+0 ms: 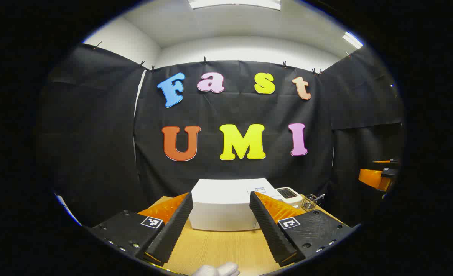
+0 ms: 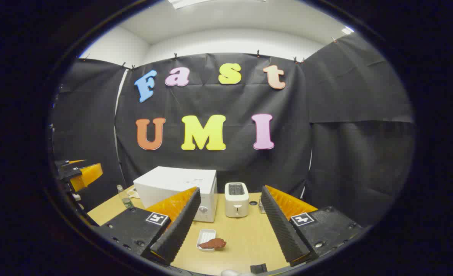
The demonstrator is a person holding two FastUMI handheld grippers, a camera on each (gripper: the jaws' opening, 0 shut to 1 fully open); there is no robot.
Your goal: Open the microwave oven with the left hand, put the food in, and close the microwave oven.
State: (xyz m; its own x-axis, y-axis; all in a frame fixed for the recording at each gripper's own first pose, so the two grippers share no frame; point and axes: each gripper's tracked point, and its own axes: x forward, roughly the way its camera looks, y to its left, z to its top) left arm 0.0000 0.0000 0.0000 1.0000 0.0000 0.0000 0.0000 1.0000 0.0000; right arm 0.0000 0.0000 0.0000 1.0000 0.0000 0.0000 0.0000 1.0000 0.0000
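White boxy microwave oven (image 2: 178, 191) sits at the back of the pale wooden surface (image 2: 245, 241), near the black cloth wall, door shut. In the right gripper view its front face with a round knob (image 2: 203, 209) turns toward the surface's middle; in the left gripper view the same oven (image 1: 226, 205) stands dead ahead, framed between the two fingers, with bare wood in front of it.

Food: a reddish-brown piece (image 2: 213, 243) lies partly on a small white rectangular tray (image 2: 205, 237), spilling over the tray's right edge onto the wood. Tray sits out in front of the oven, apart from it, open wood all round.

Just right of the oven, a cream-coloured toaster (image 2: 236, 199) stands upright, a narrow gap between the two. Right of the toaster, a small wire basket (image 1: 308, 203) holding utensils, close to the back edge. Left of the oven, a small clear bottle (image 2: 123, 196) near the surface's left edge.

Left tongs (image 1: 220, 220): spread wide, nothing between them, held above the near part of the surface. Right tongs (image 2: 230, 226): likewise spread wide and empty, hanging over the near edge with the tray between the fingers in the view. The left tongs also appear at the far left edge of the right gripper view (image 2: 78, 172), well apart from the oven.

A white-gloved hand (image 1: 216, 270) shows at the bottom of the left gripper view.
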